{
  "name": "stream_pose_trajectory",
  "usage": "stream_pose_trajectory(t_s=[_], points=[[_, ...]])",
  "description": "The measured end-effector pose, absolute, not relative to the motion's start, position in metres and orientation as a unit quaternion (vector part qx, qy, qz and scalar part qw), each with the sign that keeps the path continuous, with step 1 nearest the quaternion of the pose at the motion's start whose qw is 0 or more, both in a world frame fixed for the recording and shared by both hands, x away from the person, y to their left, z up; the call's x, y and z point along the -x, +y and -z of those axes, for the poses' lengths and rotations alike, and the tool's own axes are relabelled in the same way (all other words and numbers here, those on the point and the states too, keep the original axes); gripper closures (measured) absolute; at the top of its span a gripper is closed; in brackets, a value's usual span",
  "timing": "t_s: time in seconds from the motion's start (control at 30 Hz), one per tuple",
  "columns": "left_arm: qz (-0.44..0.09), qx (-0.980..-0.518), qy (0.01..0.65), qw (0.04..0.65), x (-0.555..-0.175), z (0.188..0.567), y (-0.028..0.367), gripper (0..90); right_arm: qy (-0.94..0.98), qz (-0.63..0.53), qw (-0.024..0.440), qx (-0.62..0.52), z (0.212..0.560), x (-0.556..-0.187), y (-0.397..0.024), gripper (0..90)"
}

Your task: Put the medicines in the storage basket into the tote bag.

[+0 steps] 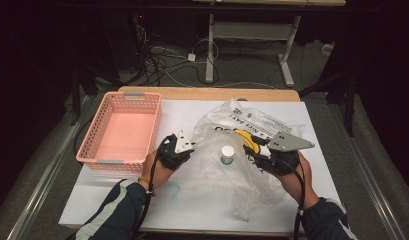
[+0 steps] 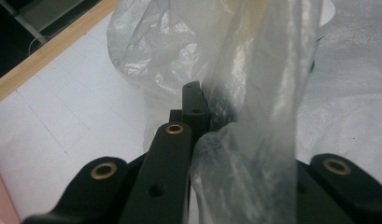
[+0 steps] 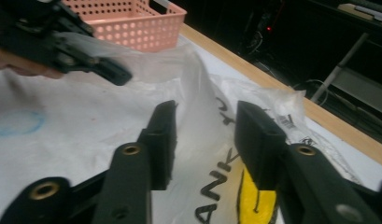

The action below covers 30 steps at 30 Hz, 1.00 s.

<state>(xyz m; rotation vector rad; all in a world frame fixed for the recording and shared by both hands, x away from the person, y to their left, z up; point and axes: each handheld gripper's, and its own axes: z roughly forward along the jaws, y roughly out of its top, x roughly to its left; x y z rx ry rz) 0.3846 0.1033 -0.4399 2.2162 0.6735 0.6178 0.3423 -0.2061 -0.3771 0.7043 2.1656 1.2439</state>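
A clear plastic bag (image 1: 247, 120) with black print and a yellow mark lies crumpled across the middle of the white table. A small jar with a white lid (image 1: 227, 154) stands upright among its folds. My left gripper (image 1: 189, 146) is at the bag's left edge; in the left gripper view its jaws (image 2: 202, 100) are shut on a fold of the film (image 2: 254, 70). My right gripper (image 1: 252, 149) is at the bag's right side. In the right gripper view its jaws (image 3: 205, 126) stand apart over the printed film (image 3: 198, 79), pads not pressing on it.
A pink perforated basket (image 1: 89, 137) with nothing in it stands at the table's left, also seen as the basket (image 3: 132, 23) beyond the left gripper (image 3: 86, 63). A faint blue ring mark (image 1: 172, 190) is on the white sheet. The wooden far edge (image 1: 207, 93) borders dark floor with cables.
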Motion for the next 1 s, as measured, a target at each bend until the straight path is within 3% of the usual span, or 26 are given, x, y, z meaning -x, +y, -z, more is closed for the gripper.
stream_pose_trajectory(t_s=[0.23, 0.53, 0.87, 1.0], points=[[-0.245, -0.866, 0.255, 0.354, -0.384, 0.444, 0.101, 86.0, 0.812, -0.47, 0.246, -0.242, 0.384, -0.304, -0.221, 36.0], [-0.246, -0.87, 0.252, 0.346, -0.385, 0.447, 0.1, 86.0, 0.839, -0.445, 0.211, -0.231, 0.409, -0.27, -0.241, 24.3], [-0.245, -0.869, 0.251, 0.348, -0.387, 0.45, 0.097, 86.0, 0.878, -0.385, 0.202, -0.199, 0.428, -0.265, -0.243, 22.7], [-0.249, -0.869, 0.25, 0.346, -0.388, 0.451, 0.097, 86.0, 0.891, -0.342, 0.218, -0.203, 0.442, -0.272, -0.242, 33.6]])
